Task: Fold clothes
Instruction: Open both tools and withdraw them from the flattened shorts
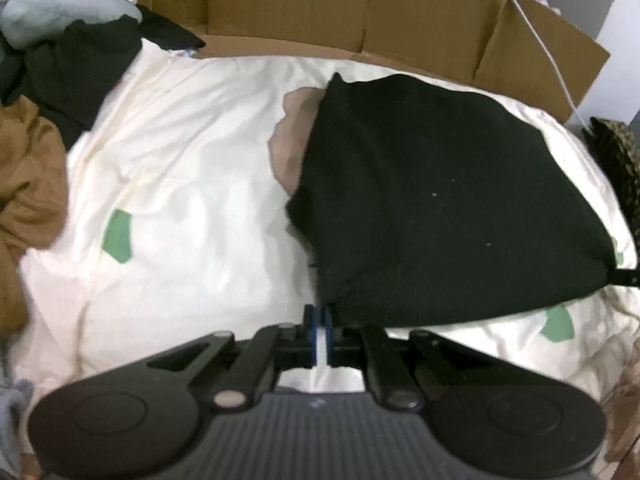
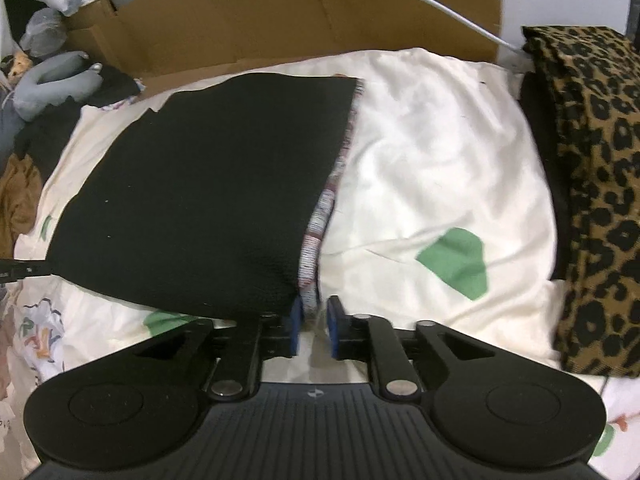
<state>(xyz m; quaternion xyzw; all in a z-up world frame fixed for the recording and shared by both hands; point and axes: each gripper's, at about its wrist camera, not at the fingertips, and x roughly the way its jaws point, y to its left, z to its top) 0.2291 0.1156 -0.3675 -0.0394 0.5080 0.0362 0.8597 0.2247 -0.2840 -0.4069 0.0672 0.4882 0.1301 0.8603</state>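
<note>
A black knit garment [image 1: 440,200] [image 2: 208,184] lies folded on a cream bedsheet [image 1: 192,160] [image 2: 432,140]. A striped inner edge [image 2: 320,216] shows along its right side, and a pinkish layer [image 1: 292,148] peeks out at its left. My left gripper [image 1: 318,320] is pinched on the near left corner, its jaws almost together; its tip [image 2: 20,270] also shows in the right wrist view. My right gripper [image 2: 316,316] holds the near right corner, jaws narrowly apart around the striped edge; its tip [image 1: 624,276] shows in the left wrist view.
Flattened cardboard [image 1: 304,4] [image 2: 260,12] stands behind the bed, with a white cable [image 1: 540,40] across it. A heap of brown [image 1: 28,168] and black clothes [image 1: 76,68] lies at the left. A leopard-print fabric [image 2: 592,184] sits at the right, and a grey neck pillow [image 2: 52,76] at the far left.
</note>
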